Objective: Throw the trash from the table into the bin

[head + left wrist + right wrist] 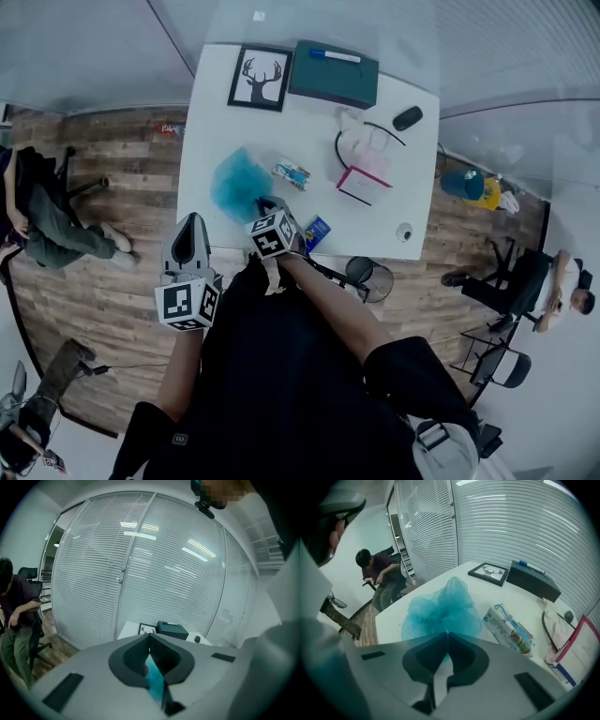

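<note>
Your right gripper (447, 633) points steeply down over the near edge of the table (281, 131), because the largest piece of trash, the crumpled teal film (440, 609), lies there within easy reach. Its fingers (423, 660) are closed tip to tip. The tips sit right on the near hem of the film, and a thin fold seems to be pinched between them. Material that thin would let the tips meet as they do. The bulk of the film billows away beyond the tips and rests on the table, so nothing is lifted yet.

Your left gripper (149, 635) hangs off the table's near-left corner, aimed only slightly downward toward the glass wall, probably parked out of the working hand's way. Its fingers (129, 658) also meet at the tips. The teal that shows through the gap behind them looks like the film lying farther off on the table, not something gripped. In the head view this gripper is apart from the film.

Other trash waits to the right of the film: a printed snack packet (508, 630) just beside it, and a small blue packet (316, 232) near the table's front edge, close to your right wrist. The wire bin (371, 277) stands on the floor by the table's near-right corner, so you would carry the film to your right and down. A grip on the hem alone could slip, and the film may trail or snag the snack packet as you lift.
</note>
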Tool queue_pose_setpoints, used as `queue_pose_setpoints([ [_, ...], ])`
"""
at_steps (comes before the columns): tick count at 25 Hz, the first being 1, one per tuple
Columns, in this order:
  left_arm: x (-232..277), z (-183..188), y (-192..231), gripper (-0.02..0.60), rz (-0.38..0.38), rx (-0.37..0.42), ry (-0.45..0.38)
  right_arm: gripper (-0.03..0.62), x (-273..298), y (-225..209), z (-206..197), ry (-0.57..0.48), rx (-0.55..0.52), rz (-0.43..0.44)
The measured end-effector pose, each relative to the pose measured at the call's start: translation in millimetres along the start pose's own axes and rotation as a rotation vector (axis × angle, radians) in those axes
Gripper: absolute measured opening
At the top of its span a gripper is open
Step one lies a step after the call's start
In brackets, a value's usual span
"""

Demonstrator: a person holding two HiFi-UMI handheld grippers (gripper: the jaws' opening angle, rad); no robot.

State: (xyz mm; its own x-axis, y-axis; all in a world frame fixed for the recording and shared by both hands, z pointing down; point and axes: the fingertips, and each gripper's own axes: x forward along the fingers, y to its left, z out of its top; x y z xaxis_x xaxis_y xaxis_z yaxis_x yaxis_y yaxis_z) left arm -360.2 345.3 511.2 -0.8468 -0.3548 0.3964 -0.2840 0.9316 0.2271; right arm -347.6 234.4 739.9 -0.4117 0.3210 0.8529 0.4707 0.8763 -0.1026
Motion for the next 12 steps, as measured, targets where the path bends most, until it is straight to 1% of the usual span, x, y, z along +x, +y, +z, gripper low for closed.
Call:
queue_pose_setpoints([
  [3,-5.5,0.9,4.0,0.006,-0.002,-0.006,-0.01,0.009,-9.9,-1.1,5.2,-0.035,0.014,-0.008],
  [7,-13.1,2.9,5.5,0.006,-0.021,-0.003,-0.035,0.009,-33.9,4.0,19.1,-0.116,0.001,-0.006],
  [12,-25.3,1.3,3.0,0.006,-0.063,0.04,-0.072,0.009,-74.9,16.2,32.3,-0.243,-0.025,-0.007],
])
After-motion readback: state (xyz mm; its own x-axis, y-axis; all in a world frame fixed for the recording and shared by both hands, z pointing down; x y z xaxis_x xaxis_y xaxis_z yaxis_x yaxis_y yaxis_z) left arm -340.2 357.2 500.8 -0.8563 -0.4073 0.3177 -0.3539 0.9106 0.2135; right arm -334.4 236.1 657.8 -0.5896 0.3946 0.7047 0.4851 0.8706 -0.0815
